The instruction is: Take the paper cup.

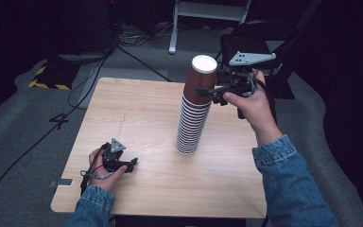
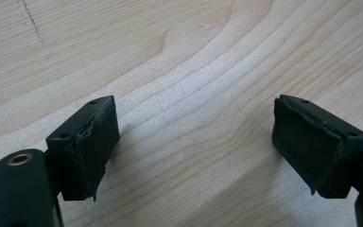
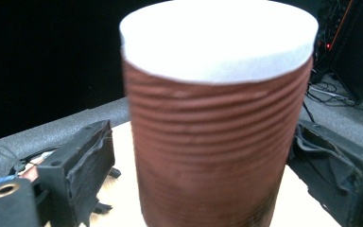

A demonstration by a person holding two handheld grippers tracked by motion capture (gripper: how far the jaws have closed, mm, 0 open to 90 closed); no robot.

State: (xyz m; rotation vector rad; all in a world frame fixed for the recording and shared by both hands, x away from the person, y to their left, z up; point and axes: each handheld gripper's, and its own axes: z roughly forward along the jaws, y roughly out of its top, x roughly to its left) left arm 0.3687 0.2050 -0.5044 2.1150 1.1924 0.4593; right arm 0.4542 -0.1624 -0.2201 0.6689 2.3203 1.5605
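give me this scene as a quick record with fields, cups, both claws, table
cups: tall stack of brown ribbed paper cups, upside down, white base on top
top cup: top cup sits between the right claw's jaws, small gaps at both sides
right claw: right claw at the top of the stack, open
left claw: left claw open, over bare wood, apart from the stack
table: wooden table
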